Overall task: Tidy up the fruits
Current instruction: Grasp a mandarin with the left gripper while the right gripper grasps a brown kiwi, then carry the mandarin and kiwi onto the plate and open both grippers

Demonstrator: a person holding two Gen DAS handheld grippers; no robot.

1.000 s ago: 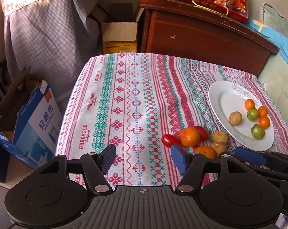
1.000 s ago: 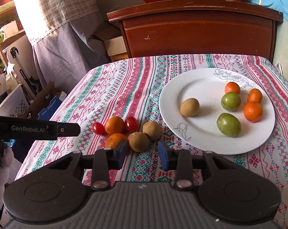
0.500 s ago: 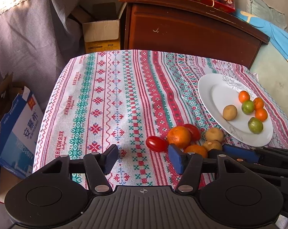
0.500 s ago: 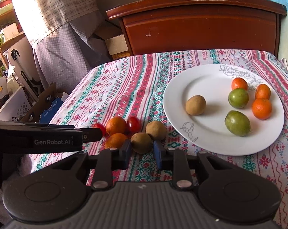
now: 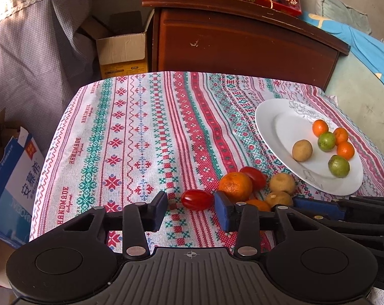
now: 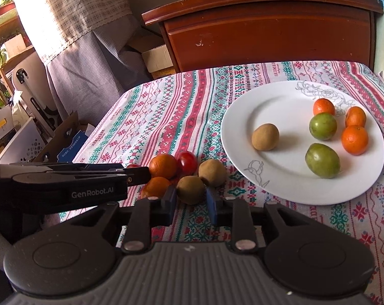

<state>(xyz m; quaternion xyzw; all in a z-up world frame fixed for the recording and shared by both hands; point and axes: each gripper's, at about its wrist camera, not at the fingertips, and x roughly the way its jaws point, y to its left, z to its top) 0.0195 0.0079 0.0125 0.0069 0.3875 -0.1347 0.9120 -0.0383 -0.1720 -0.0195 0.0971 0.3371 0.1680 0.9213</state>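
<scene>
A red cherry tomato (image 5: 197, 199) lies on the patterned cloth between the pads of my left gripper (image 5: 192, 207). Its jaws are closing; the right pad touches the tomato and a gap shows at the left pad. My right gripper (image 6: 190, 199) has both pads against a brown round fruit (image 6: 190, 189) on the cloth, and its jaws are opening slightly. Beside these lie two mandarins (image 6: 163, 165), another tomato (image 6: 187, 162) and a second brown fruit (image 6: 212, 172). The white plate (image 6: 281, 178) holds a brown fruit, two green fruits and three mandarins.
A dark wooden cabinet (image 6: 268, 33) stands behind the table with a red snack pack on top. Cardboard boxes (image 5: 120, 48) and a blue carton (image 5: 16, 185) sit on the floor to the left. The cloth's far left half (image 5: 130, 127) is bare.
The left gripper came down and forward onto the tomato while its jaws narrowed. The right gripper's jaws drew in against the brown fruit without shifting place.
</scene>
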